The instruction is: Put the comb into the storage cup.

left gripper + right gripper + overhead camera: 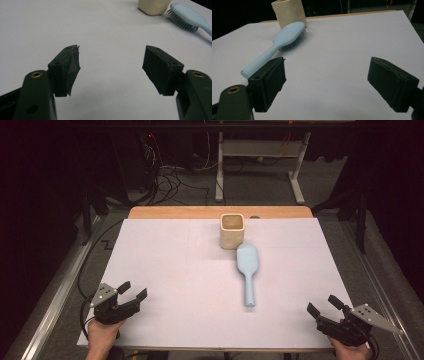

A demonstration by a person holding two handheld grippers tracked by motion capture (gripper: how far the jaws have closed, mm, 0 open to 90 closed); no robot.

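Plainly unlabelled blue hairbrush point(247, 270) beside beige cup point(232, 231), left gripper point(133, 292) and right gripper point(323, 306) fingers apart, empty

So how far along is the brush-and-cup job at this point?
Nothing looks done: the brush lies bristles-down on the table beside the cup. Nothing in hand: left gripper and right gripper sit open at the near edge. Grasping the brush remains.

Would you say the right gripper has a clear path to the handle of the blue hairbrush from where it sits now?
Probably yes. The right gripper is open and empty, and only bare white table lies between it and the hairbrush, whose handle end points toward the near edge. The beige cup stands beyond the brush head, out of the way.
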